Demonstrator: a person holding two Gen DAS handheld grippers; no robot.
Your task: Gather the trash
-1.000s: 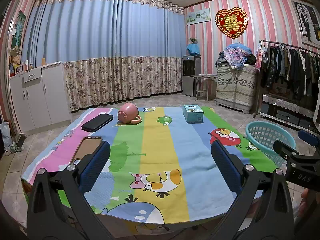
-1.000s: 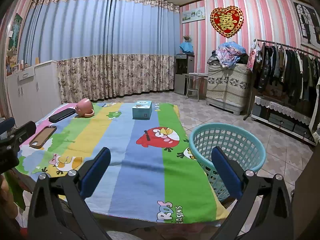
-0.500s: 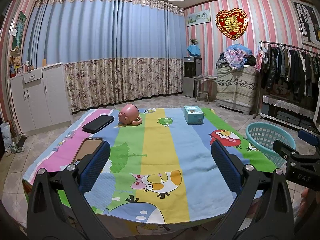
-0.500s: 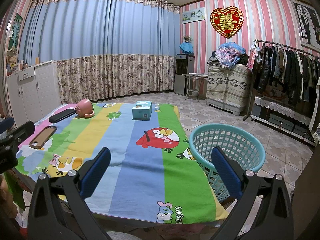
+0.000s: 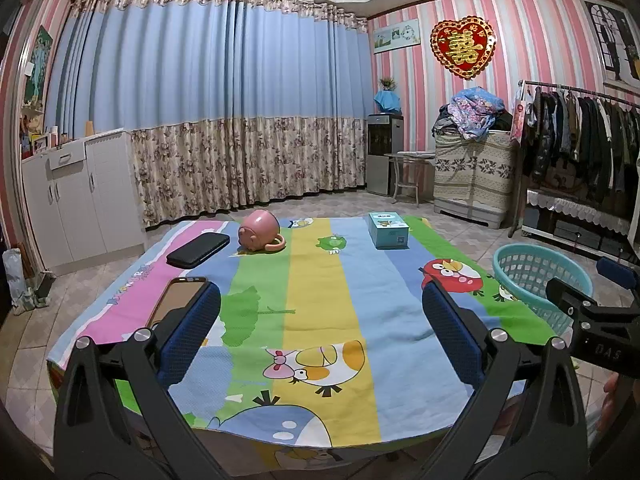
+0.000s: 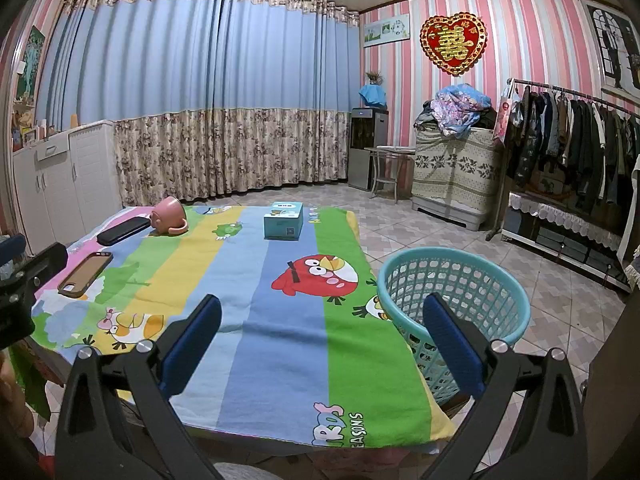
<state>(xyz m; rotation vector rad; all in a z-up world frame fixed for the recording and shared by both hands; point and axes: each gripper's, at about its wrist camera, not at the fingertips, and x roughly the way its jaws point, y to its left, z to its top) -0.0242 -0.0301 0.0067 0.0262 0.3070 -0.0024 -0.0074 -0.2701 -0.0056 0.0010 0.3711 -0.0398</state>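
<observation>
Left hand-held gripper (image 5: 320, 328) and right hand-held gripper (image 6: 322, 330), both with blue-padded jaws spread wide and holding nothing, poised over the near edge of the tabletop (image 5: 320, 312), which is covered by a striped cartoon-bird cloth.

Objects on the cloth, left wrist view, clock directions taken from the cloth's centre: a pink mug (image 5: 260, 232) lying on its side at 11 o'clock, handle toward the yellow stripe; a black case (image 5: 198, 250) just beside it at 10 o'clock, apart from it; a brown phone case (image 5: 178, 300) at 9 o'clock, its near end hidden behind the left finger pad; a small teal box (image 5: 388, 230) upright at 1 o'clock, well apart from the others. Right wrist view shows the same set: mug (image 6: 170, 216), black case (image 6: 124, 231), phone case (image 6: 86, 269), box (image 6: 283, 222).

A teal plastic basket (image 6: 452, 296) stands on the tiled floor at 3 o'clock, touching or just beside the right edge of the cloth; its near wall is partly hidden behind the right gripper's right finger. No item lies between either gripper and the objects; the middle of the cloth is bare.

Surroundings: blue curtains (image 5: 208, 92) at 12 o'clock, white cabinets (image 5: 76, 196) at 9 o'clock, a clothes rack (image 6: 572, 140) at 3 o'clock.
</observation>
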